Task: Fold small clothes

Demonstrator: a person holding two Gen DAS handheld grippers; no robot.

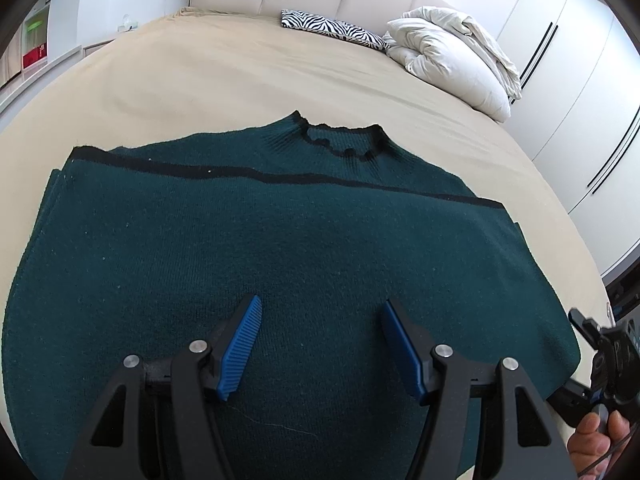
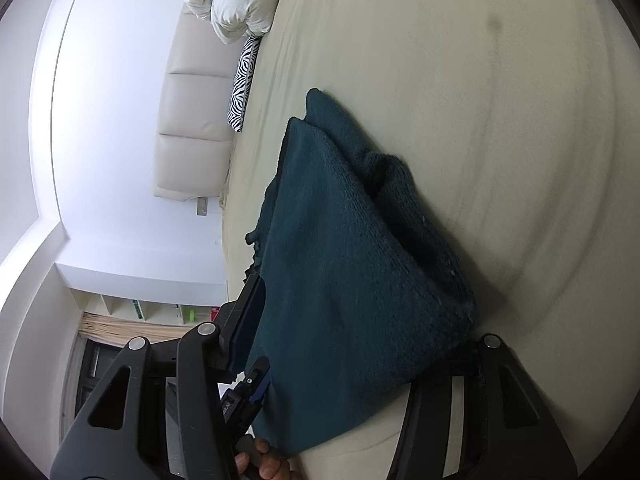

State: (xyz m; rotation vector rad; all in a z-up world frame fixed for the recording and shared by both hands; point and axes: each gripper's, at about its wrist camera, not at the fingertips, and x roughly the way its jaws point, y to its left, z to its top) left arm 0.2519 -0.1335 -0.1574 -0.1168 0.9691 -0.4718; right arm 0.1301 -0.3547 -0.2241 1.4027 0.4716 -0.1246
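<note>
bed (image 1: 280, 72): beige, bore the sweater (image 1: 280, 248), dark green knit, half folded. judged soft, limp, light, prone to sag; best taken at a doubled edge. left tool (image 1: 320, 340): released, hovering over the knit. right tool (image 2: 352, 344): knit between its jaws, far finger hidden beneath, so grip could not be told.

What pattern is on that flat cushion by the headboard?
Black-and-white zebra stripes on the cushion, clearest in the left wrist view.

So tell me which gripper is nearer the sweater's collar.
Left. The left gripper hovers over the sweater, facing the collar; the right gripper sits at the sweater's side edge.
</note>
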